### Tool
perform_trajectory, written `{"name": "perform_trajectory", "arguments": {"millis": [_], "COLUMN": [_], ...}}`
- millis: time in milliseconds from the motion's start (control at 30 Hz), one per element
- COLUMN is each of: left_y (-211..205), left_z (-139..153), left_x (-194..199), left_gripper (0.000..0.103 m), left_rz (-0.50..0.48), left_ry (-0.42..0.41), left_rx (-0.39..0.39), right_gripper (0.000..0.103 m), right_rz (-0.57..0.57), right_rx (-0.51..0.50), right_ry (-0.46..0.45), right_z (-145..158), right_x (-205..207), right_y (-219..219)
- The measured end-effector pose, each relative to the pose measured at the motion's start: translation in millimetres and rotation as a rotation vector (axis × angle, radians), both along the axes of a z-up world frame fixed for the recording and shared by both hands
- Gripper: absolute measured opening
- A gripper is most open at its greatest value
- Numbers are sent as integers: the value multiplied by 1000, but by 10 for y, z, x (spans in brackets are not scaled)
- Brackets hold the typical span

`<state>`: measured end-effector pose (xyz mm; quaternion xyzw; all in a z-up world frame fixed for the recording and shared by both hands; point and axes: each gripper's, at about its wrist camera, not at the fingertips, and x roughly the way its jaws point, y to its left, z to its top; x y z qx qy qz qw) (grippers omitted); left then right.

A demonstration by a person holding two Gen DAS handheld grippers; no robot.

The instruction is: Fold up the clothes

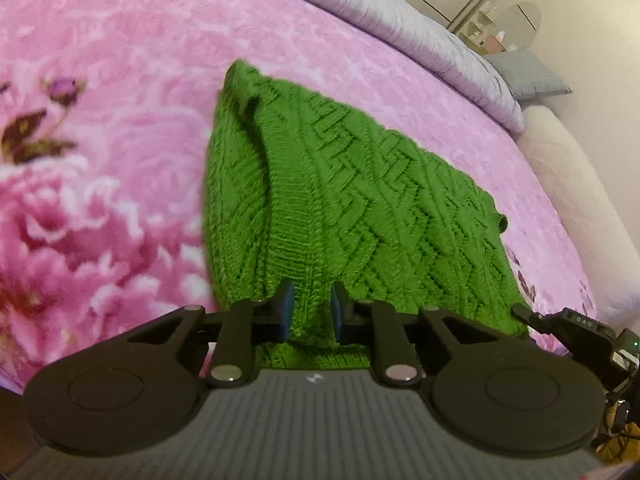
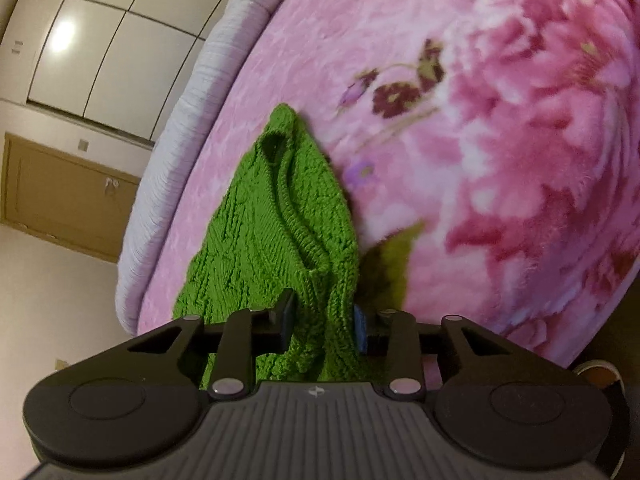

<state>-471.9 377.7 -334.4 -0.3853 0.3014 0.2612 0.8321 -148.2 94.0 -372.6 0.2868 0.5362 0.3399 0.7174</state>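
Both the left gripper (image 1: 311, 307) and right gripper (image 2: 323, 322) clench the green cable-knit sweater (image 1: 320, 184), which stretches lengthwise away across the pink floral plush blanket (image 1: 120, 80).

Left gripper (image 1: 311, 307) pinches the green knit sweater (image 1: 340, 200) — lying on pink floral blanket (image 1: 120, 120).

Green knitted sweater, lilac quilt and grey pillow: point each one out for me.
green knitted sweater (image 1: 360, 184), left wrist view, on its cabled front.
lilac quilt (image 1: 384, 12), left wrist view, on its ribbed top.
grey pillow (image 1: 528, 74), left wrist view, on its face.
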Motion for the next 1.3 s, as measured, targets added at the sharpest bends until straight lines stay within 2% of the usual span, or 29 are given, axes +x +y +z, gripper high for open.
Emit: {"name": "perform_trajectory", "arguments": {"millis": [100,167,233,300,400,500,567,667,733,800,867,1000,1033,1167,1233,1300], "left_y": [14,30,44,56,67,86,101,109,102,92,79,53,52,108,163,240], "left_z": [9,21,38,55,83,93,89,85,98,128,178,317,343,331,297,279], "left_x": [-22,-64,-130,-201,-303,-413,-482,-564,-589,-594,-589,-532,-507,-318,-197,-56], "left_gripper": [15,15,15,15,15,15,15,15,15,15,15,15,15,20,21,23], "left_rz": [-3,0,12,24,39,64,81,95,96,98,99,76,69,39,21,0], "left_ry": [-7,-20,-41,-62,-84,-89,-87,-90,-94,-100,-110,-143,-151,-166,-163,-155], "left_rx": [-3,-13,-30,-46,-59,-64,-69,-79,-79,-75,-68,-44,-41,-72,-89,-100], "right_gripper": [19,18,18,17,17,17,18,25,32,39,40,40,40,34,33,33], "right_rz": [46,103,173,258,427,617,721,847,899,881,857,667,617,457,438,439], "right_rx": [-123,-235,-313,-347,-337,-327,-323,-311,-297,-250,-201,-62,-68,-246,-335,-317], "right_ry": [-100,-239,-425,-631,-892,-1033,-1032,-981,-940,-899,-855,-703,-666,-480,-370,-330], "right_z": [180,401,657,906,1149,1097,948,749,723,789,861,1057,1060,832,665,662], "right_x": [-51,-161,-365,-660,-1169,-1628,-1813,-1947,-1984,-1920,-1841,-1362,-1238,-745,-548,-442], "right_y": [112,277,466,647,962,1215,1324,1405,1418,1328,1236,978,929,891,980,1051]}}
